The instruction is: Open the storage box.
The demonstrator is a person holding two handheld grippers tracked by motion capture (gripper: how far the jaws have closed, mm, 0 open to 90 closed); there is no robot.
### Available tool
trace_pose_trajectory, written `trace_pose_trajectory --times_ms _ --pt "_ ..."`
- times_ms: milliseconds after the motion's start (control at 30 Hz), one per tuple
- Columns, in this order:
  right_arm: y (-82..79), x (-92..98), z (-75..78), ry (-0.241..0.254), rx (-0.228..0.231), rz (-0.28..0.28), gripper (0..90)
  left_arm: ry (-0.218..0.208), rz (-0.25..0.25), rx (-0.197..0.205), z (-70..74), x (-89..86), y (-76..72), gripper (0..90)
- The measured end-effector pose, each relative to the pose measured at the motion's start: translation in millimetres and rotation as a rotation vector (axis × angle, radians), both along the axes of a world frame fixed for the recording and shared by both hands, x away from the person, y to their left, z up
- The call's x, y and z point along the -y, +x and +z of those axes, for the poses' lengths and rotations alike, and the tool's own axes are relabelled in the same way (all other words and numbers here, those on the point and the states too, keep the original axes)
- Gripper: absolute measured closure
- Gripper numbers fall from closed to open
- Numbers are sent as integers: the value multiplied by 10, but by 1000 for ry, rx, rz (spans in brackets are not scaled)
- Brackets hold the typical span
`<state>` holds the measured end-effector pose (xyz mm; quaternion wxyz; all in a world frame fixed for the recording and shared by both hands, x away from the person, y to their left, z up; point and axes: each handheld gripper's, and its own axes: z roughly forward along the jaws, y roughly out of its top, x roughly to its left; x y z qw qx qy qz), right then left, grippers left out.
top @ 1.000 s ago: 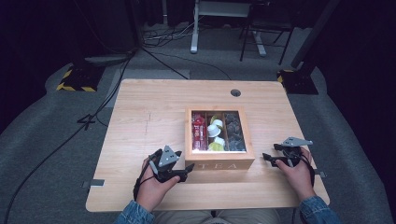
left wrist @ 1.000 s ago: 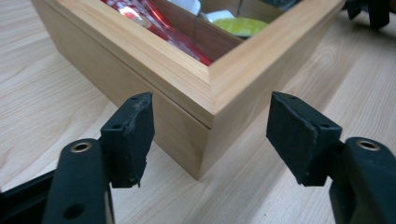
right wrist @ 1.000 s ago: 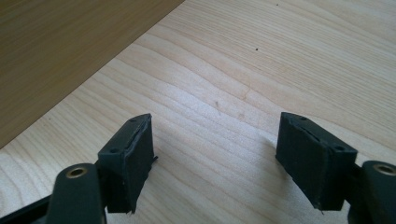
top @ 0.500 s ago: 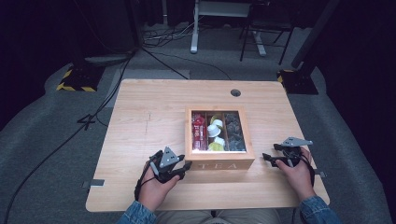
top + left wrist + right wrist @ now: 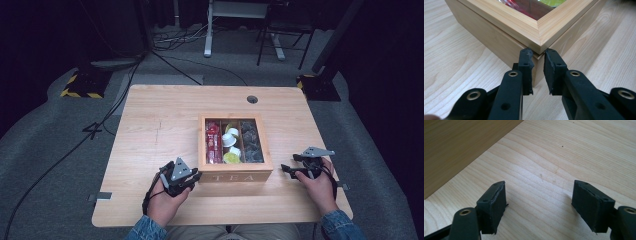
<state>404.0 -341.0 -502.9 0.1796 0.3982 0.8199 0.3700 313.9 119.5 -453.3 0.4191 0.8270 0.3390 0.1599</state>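
The desk (image 5: 165, 125) is a pale wood top set on grey carpet, with a round cable hole (image 5: 252, 99) near its far edge, right of the middle. On it, somewhat right of centre and close to the near edge, stands the wooden tea box (image 5: 235, 175), its front wall lettered TEA and its lid a wooden frame around a clear pane. Through the pane three compartments show: red packets (image 5: 213, 142) in the left one, white and yellow-green pods (image 5: 231, 145) in the middle one, dark sachets (image 5: 251, 142) in the right one.

The left gripper (image 5: 194, 178) lies at the box's near left corner, held by the person's left hand (image 5: 165, 200), which comes in over the near edge of the desk in a denim sleeve. In the left gripper view its jaws have just been closing and now stand with a narrow gap, one pad (image 5: 527, 62) on each side of the box's vertical corner edge, right under the overhanging lid frame (image 5: 534, 27). The tips sit against that corner; whether they truly squeeze the wood cannot be told.

The right gripper (image 5: 286, 170) rests to the right of the box, near the desk's near right corner, apart from the box's side wall. Its jaws stand wide apart with bare desk between them, and they hold nothing. The right hand (image 5: 320, 187) grasps it from behind.
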Motion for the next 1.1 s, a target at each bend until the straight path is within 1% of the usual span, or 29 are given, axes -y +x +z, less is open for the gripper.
trace_pose_trajectory --times_ms 67,100,133,167,200,233,267,300,333,367,400,433,467,500,567,600,633,667,700,733,800,1000,1100 --pt "-10 -1 1 -1 -1 4 260 -7 0 -1 2 -2 2 765" --pt "-13 -9 8 -7 -9 17 235 -10 -1 -2 5 -7 5 765" --pt "-21 -21 31 -22 -28 35 224 -18 -3 -5 8 -10 6 765" --pt "-44 -34 66 -32 -29 46 222 -21 -3 -5 11 -13 6 765" --pt "-44 -34 66 -32 -29 46 222 -21 -3 -5 11 -13 6 765" --pt "-105 -57 163 -20 -13 73 214 -23 -6 3 18 -20 10 764" --pt "-105 -57 163 -20 -13 73 214 -23 -6 3 18 -20 10 764" --pt "-158 -76 252 -2 0 86 211 -28 -4 3 23 -18 6 764" --pt "-158 -76 252 -2 0 86 211 -28 -4 3 23 -18 6 764" --pt "-206 -101 335 29 8 102 211 -30 -4 4 28 -21 6 762" --pt "-222 -114 365 41 13 111 211 -30 -4 10 32 -22 7 761" --pt "-246 -136 407 55 20 129 214 -32 -3 7 34 -20 5 761" --pt "-246 -136 407 55 20 129 214 -32 -3 7 34 -20 5 760" --pt "-306 -218 493 65 36 176 219 -28 -4 6 38 -20 6 760" --pt "-355 -315 543 40 51 231 219 -27 -4 6 39 -21 8 760" --pt "-355 -315 543 40 51 231 219 -27 -4 6 39 -21 8 760" --pt "-412 -451 581 23 82 285 231 -25 -6 6 43 -21 7 759" --pt "-412 -451 581 23 82 285 231 -25 -6 6 43 -21 7 759" --pt "-425 -492 589 15 91 297 243 -26 -5 7 44 -20 6 759" --pt "-444 -589 598 2 122 306 254 -28 -5 8 46 -21 6 758" --pt "-439 -636 594 -3 137 301 266 -27 -4 11 48 -22 6 758" --pt "-411 -683 572 -4 153 284 274 -25 -3 10 53 -18 5 756" --pt "-407 -679 574 10 155 281 273 -21 -3 8 50 -17 7 755"
